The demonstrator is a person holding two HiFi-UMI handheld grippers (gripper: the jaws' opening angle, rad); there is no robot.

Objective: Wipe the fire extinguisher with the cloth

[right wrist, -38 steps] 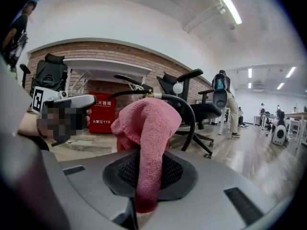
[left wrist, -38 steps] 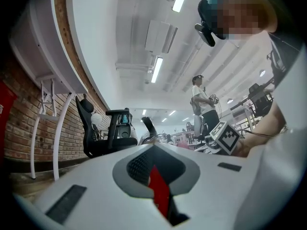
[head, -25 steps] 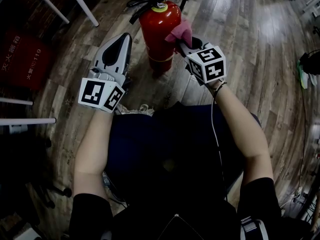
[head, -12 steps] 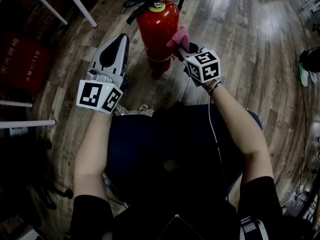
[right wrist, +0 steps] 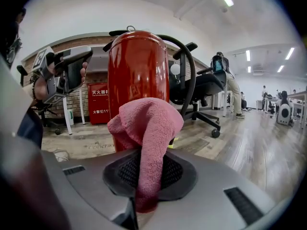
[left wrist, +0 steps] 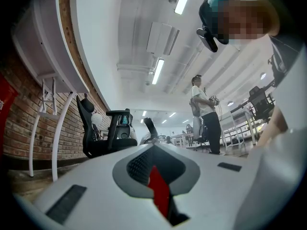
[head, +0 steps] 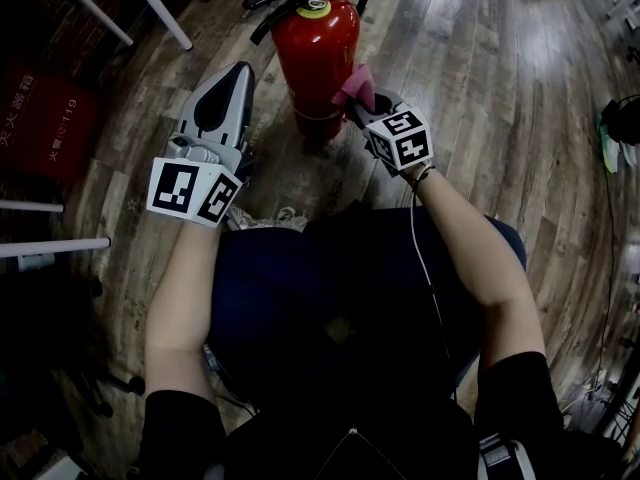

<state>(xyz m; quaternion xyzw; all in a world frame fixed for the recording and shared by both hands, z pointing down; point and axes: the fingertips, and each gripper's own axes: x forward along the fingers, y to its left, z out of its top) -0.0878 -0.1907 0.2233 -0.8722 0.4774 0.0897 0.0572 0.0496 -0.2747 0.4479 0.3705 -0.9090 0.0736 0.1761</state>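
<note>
A red fire extinguisher [head: 318,58] with a black hose stands upright on the wooden floor. My right gripper [head: 362,100] is shut on a pink cloth [head: 355,85], which is pressed against the cylinder's right side about halfway up. In the right gripper view the cloth [right wrist: 146,126] bulges out of the right gripper [right wrist: 144,174], right in front of the red extinguisher [right wrist: 136,66]. My left gripper [head: 232,78] hovers just left of the extinguisher, shut and empty, apart from it. The left gripper [left wrist: 154,164] points upward in the left gripper view, toward the ceiling.
A red box [head: 45,118] stands by the brick wall at the left, with white table legs [head: 150,3] behind. Black office chairs [right wrist: 201,87] stand beyond the extinguisher. A person [left wrist: 204,114] stands farther off. Dark gear [head: 620,123] lies at the right edge.
My right gripper has slid the pink cloth down the extinguisher's right side. The left gripper has stayed almost still.
</note>
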